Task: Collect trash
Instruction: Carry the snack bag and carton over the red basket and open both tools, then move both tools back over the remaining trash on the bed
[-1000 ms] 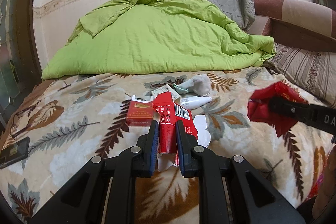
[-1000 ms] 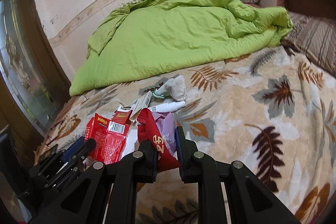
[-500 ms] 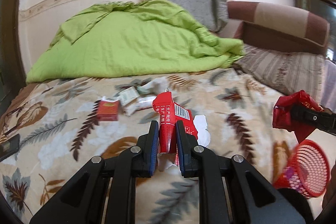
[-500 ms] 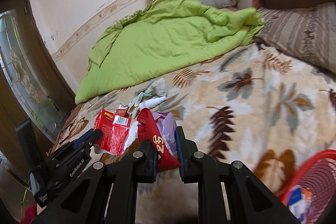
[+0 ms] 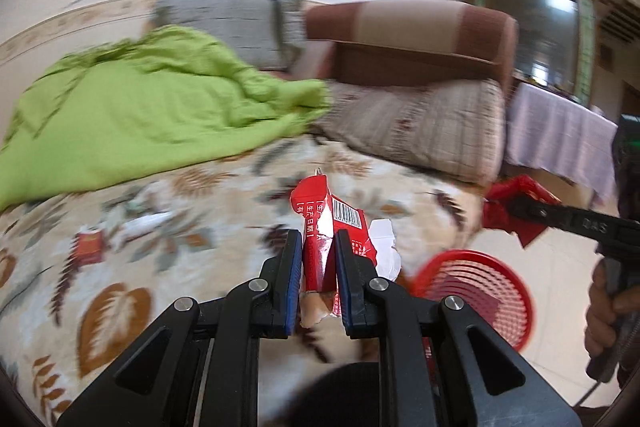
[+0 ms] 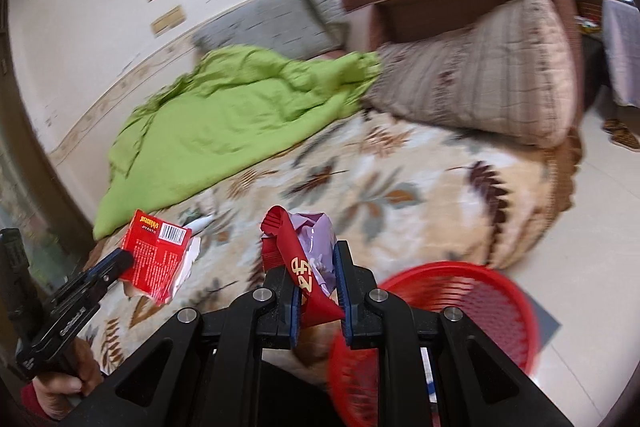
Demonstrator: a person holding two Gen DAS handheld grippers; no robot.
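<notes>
While a second earlier both views faced the bed's litter, the red mesh plastic basket [image 5: 472, 291] had since come into view. The left hand-held gripper [image 5: 317, 283] pinched a torn red barcoded carton [image 5: 324, 223]; the right hand-held gripper [image 6: 318, 301] clamped a crumpled red-and-lilac wrapper [image 6: 308, 251], both near dropping.

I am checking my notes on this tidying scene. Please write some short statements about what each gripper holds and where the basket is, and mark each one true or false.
1. The left gripper is shut on a red wrapper. True.
2. The right gripper is empty. False: it grips red and purple trash.
3. The red basket stands on the floor beside the bed. True.
4. The green blanket lies in the basket. False: it lies on the bed.
</notes>
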